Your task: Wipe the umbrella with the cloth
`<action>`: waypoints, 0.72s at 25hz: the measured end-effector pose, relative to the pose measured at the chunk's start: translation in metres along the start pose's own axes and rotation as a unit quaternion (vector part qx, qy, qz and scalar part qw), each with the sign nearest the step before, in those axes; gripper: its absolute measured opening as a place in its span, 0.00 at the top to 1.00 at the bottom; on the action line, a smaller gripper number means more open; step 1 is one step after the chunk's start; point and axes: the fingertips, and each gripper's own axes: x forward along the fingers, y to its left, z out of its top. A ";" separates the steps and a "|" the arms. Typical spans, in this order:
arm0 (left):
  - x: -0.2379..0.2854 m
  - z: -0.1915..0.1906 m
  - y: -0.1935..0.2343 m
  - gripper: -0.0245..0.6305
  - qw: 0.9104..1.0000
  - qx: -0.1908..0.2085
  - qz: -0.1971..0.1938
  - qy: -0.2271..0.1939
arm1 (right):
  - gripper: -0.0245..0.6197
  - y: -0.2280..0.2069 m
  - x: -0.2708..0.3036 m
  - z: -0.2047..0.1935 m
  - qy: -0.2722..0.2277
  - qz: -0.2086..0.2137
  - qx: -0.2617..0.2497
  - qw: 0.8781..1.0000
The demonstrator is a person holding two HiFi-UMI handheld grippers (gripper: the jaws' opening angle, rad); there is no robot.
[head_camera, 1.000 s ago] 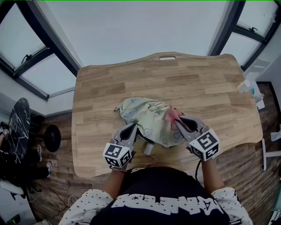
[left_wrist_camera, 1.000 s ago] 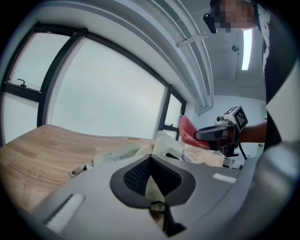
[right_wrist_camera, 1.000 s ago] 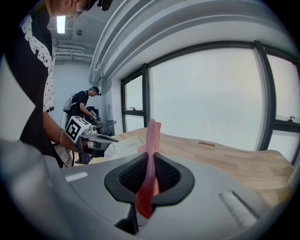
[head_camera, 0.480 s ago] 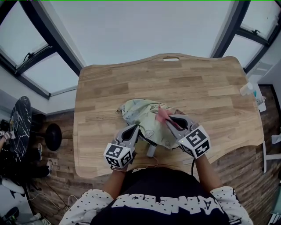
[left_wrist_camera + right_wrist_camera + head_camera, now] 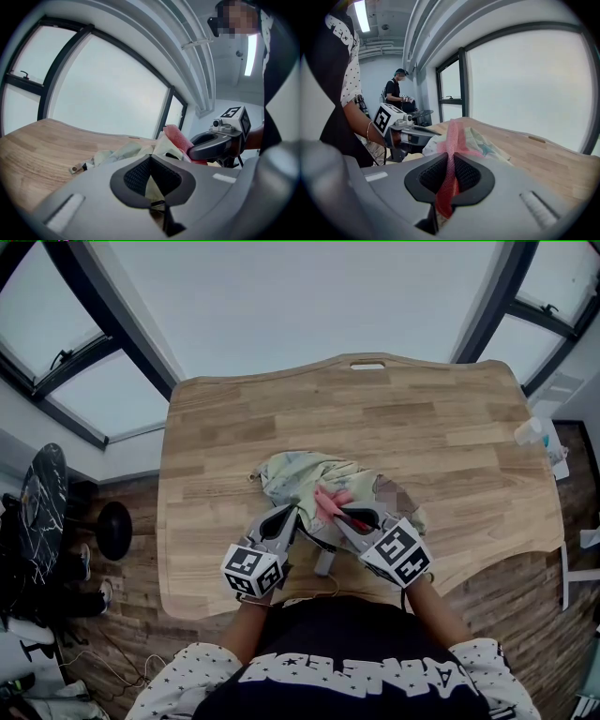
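While a fold of canopy is pinched at left by the left gripper (image 5: 292, 516), jaws shut tight on the fabric, the umbrella (image 5: 292, 476) lies crumpled mid-table (image 5: 216, 427), nearer the front edge. Just to the right, the pink cloth (image 5: 327, 501) is clamped in the right gripper (image 5: 334, 514), jaws closed on it, and appears laid on the canopy beside the left jaws. For a good wipe, fabric should be held taut w/ the left grip fixed. The cloth should be dragged flat across the panel w/ light pressure, in strokes away from the pinned fold so nothing bunches. The clamp on the cloth shouldn't be eased.
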 end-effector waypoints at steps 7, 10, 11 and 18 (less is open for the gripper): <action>-0.001 0.001 0.000 0.96 1.000 0.000 -0.001 0.001 | 0.89 0.030 0.007 -0.010 0.017 0.045 -0.007 0.999; -0.002 0.001 -0.001 0.96 1.000 -0.001 -0.004 0.000 | 0.89 0.040 0.009 -0.012 0.021 0.059 -0.010 0.998; -0.002 0.001 -0.002 0.96 1.000 -0.001 -0.005 -0.001 | 0.89 0.043 0.009 -0.013 0.022 0.063 -0.011 0.998; -0.001 0.002 -0.004 0.96 1.000 0.004 -0.005 -0.001 | 0.89 0.065 0.009 -0.018 0.030 0.109 -0.022 0.993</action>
